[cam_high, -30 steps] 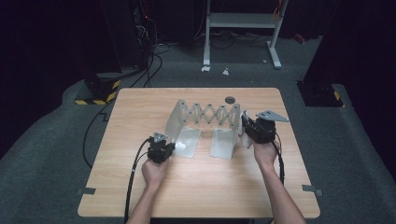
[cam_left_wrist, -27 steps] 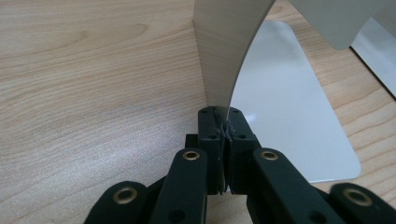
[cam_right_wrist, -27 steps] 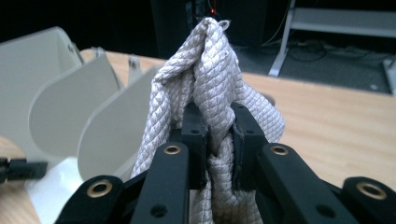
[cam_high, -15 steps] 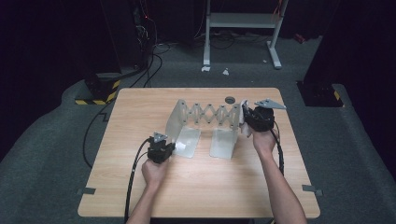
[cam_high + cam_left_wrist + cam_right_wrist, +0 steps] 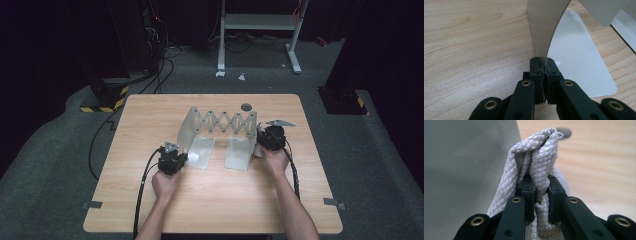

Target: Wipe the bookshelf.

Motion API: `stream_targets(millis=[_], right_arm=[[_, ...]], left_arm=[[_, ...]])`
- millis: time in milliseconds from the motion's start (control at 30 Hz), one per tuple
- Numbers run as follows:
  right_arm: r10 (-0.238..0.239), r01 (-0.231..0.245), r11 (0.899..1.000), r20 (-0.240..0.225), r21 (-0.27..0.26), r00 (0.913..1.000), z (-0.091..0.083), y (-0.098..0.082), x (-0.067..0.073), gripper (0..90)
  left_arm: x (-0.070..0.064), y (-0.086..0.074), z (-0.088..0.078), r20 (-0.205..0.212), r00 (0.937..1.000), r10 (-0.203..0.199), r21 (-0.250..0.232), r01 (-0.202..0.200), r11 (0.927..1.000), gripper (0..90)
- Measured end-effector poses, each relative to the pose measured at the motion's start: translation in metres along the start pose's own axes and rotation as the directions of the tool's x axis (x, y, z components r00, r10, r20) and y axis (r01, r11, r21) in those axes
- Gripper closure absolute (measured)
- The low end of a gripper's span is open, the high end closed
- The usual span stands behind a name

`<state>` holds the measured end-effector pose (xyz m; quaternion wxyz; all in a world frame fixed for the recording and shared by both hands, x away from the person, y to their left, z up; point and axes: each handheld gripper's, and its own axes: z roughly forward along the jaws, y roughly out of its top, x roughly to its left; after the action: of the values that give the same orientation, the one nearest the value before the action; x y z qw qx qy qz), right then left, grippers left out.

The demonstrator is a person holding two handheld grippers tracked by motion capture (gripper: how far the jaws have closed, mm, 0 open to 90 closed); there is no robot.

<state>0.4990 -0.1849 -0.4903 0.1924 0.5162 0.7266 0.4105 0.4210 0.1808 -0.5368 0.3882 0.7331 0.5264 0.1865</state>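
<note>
Bookend rack [image 5: 220, 135] on table [image 5: 150, 125], left tool [image 5: 543, 68] clamping its plate edge, right tool [image 5: 541, 195] clamping cloth [image 5: 534, 157].

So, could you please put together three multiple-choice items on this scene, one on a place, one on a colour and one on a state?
1. Where does the right gripper sit?
A. by the right-hand upright plate of the expandable bookend rack
B. at the table's near left corner
C. beside the left gripper

2. What colour is the woven cloth between the right gripper's fingers?
A. red
B. pale grey
C. dark blue

3. How does the left gripper stand?
A. wide open above the table
B. lying on its side, unheld
C. shut on the edge of the rack's left plate

Answers: 1 A, the high view shows it beside that plate; 2 B, the right gripper view shows light grey weave; 3 C, the left gripper view shows the fingers pinching the thin plate edge.
</note>
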Motion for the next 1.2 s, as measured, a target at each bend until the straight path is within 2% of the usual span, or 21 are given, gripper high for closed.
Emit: stream_targets(millis=[100,233,333,533,667,767,867,967,1100,1200], right_arm=[[0.005,-0.005,1.000,-0.003,0.031,1.0000,0.006,-0.019,0.001,78.8],[-0.037,0.037,0.998,0.006,0.057,0.9993,0.006,-0.032,0.004,78.8],[-0.067,0.066,0.995,0.003,0.078,0.9978,0.001,-0.039,0.010,78.7],[-0.076,0.078,0.995,-0.048,0.054,0.9960,-0.015,-0.053,0.014,78.6],[-0.091,0.095,0.994,-0.072,0.049,0.9932,-0.022,-0.057,0.016,78.5],[-0.086,0.089,0.995,-0.079,0.042,0.9932,-0.028,-0.059,0.013,78.5],[-0.071,0.071,0.997,-0.042,0.004,0.9966,-0.034,-0.061,0.007,78.5],[-0.058,0.058,0.998,0.025,-0.002,0.9980,-0.039,-0.061,-0.004,78.6],[-0.029,0.030,1.000,0.116,-0.005,0.9928,-0.045,-0.062,-0.022,78.6],[0.004,-0.003,1.000,0.147,-0.003,0.9891,-0.049,-0.063,-0.034,78.6]], left_arm=[[0.000,0.000,0.000,-0.002,1.0000,0.001,0.001,-0.001,1.0000,86.5],[-0.001,0.000,0.000,-0.009,0.9999,0.004,0.000,-0.004,1.0000,86.3],[-0.002,0.000,0.000,-0.018,0.9998,0.008,-0.001,-0.008,1.0000,86.2],[-0.002,0.000,0.000,-0.028,0.9995,0.013,0.000,-0.013,0.9999,86.2],[-0.003,0.000,0.000,-0.046,0.9989,0.009,-0.003,-0.010,0.9999,86.8],[-0.002,0.000,0.000,-0.062,0.9981,0.001,-0.006,-0.001,1.0000,87.9],[-0.002,0.001,0.000,-0.068,0.9977,0.001,-0.007,-0.001,1.0000,88.3],[-0.002,0.001,0.000,-0.070,0.9976,-0.004,-0.009,0.003,1.0000,88.5],[-0.001,0.001,0.000,-0.071,0.9975,-0.005,-0.009,0.005,0.9999,88.6],[0.000,0.001,0.000,-0.069,0.9976,-0.006,-0.008,0.005,1.0000,88.6]])
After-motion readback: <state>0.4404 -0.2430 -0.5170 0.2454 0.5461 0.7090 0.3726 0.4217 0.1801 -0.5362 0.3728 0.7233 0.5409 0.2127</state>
